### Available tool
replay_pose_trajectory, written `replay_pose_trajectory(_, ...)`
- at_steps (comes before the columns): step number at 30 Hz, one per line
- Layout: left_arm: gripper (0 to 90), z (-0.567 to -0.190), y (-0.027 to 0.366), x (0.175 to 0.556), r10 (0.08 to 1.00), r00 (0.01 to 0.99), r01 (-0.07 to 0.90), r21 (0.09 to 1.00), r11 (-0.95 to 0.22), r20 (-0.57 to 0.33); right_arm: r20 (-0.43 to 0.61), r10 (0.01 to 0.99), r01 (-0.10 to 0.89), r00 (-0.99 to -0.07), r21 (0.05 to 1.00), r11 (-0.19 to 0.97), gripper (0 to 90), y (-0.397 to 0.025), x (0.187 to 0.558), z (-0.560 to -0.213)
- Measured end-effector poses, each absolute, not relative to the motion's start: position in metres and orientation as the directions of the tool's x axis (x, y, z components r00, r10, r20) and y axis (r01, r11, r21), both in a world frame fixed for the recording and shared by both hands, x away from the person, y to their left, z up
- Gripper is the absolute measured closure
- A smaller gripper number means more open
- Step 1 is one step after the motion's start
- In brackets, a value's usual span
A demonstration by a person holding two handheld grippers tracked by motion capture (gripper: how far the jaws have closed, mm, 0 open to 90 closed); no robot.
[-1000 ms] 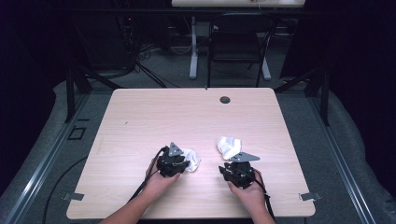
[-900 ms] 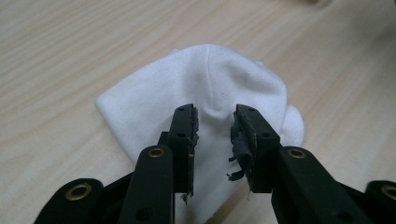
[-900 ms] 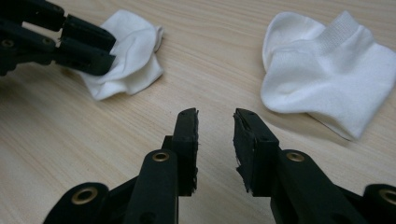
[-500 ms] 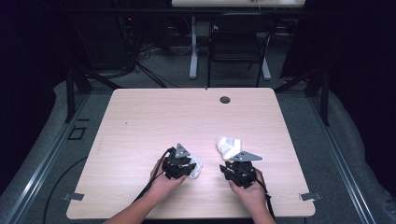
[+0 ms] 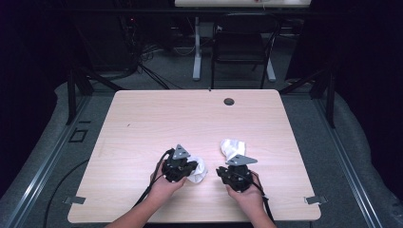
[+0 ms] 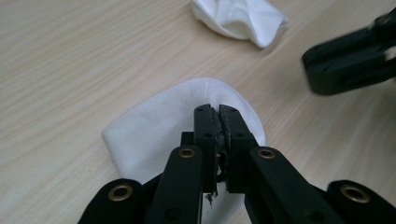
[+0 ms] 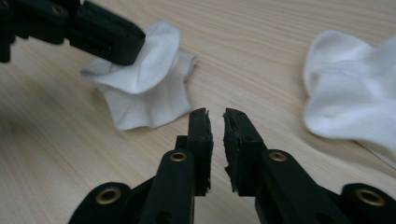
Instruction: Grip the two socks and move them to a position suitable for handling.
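Note:
Two white socks lie on the wooden table [image 5: 157, 118]. My left gripper [image 5: 190, 169] [image 6: 217, 109] is shut on a raised fold of the near sock [image 5: 199, 172] [image 6: 154, 126] [image 7: 149, 88]. The far sock [image 5: 233, 148] [image 6: 238, 16] [image 7: 350, 102] lies crumpled and loose just beyond my right gripper [image 5: 224, 170] [image 7: 215, 114]. That gripper hovers low over bare wood between the two socks, its jaws a narrow gap apart with nothing in them. In the right gripper view the left gripper [image 7: 107, 35] shows at upper left, pinching the sock.
A small round grommet hole [image 5: 229, 101] sits near the table's far edge. A chair [image 5: 242, 47] and desk legs stand on the floor beyond it. The table's front edge runs just below both hands.
My left gripper has shifted slightly right and toward the front edge, dragging its sock along. The right gripper has hardly moved.

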State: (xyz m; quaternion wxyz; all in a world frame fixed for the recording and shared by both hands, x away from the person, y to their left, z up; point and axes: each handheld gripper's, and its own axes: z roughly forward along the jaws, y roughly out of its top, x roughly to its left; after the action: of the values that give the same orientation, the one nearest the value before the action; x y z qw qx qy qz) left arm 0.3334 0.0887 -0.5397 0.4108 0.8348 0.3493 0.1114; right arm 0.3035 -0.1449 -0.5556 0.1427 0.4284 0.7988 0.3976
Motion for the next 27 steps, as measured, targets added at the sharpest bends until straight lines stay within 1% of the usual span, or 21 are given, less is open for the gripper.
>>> replay_pose_trajectory(4, 86.7, -0.53, 0.103, 0.332, 0.676, 0.727, 0.488, 0.783, -0.386, -0.12, 0.116, 0.769, 0.564, -0.629, 0.749, 0.349, 88.3, -0.119, 0.314, -0.558)
replay_pose_trajectory(8, 86.6, -0.53, 0.113, 0.334, 0.681, 0.719, 0.499, 0.784, -0.369, -0.138, 0.105, 0.748, 0.552, -0.655, 0.743, 0.38, 88.8, -0.099, 0.325, -0.566)
replay_pose_trajectory(11, 86.5, -0.532, 0.115, 0.336, 0.68, 0.717, 0.509, 0.782, -0.361, -0.153, 0.109, 0.741, 0.562, -0.662, 0.727, 0.395, 88.1, -0.093, 0.329, -0.574)
replay_pose_trajectory(15, 86.5, -0.534, 0.115, 0.335, 0.681, 0.717, 0.503, 0.786, -0.36, -0.147, 0.109, 0.739, 0.562, -0.665, 0.725, 0.399, 86.4, -0.091, 0.332, -0.579)
replay_pose_trajectory(20, 86.4, -0.537, 0.118, 0.334, 0.683, 0.716, 0.505, 0.783, -0.364, -0.145, 0.108, 0.733, 0.565, -0.671, 0.715, 0.412, 88.9, -0.092, 0.332, -0.58)
replay_pose_trajectory(27, 85.8, -0.536, 0.13, 0.332, 0.698, 0.704, 0.508, 0.781, -0.364, -0.132, 0.1, 0.728, 0.562, -0.678, 0.709, 0.426, 89.6, -0.095, 0.328, -0.58)
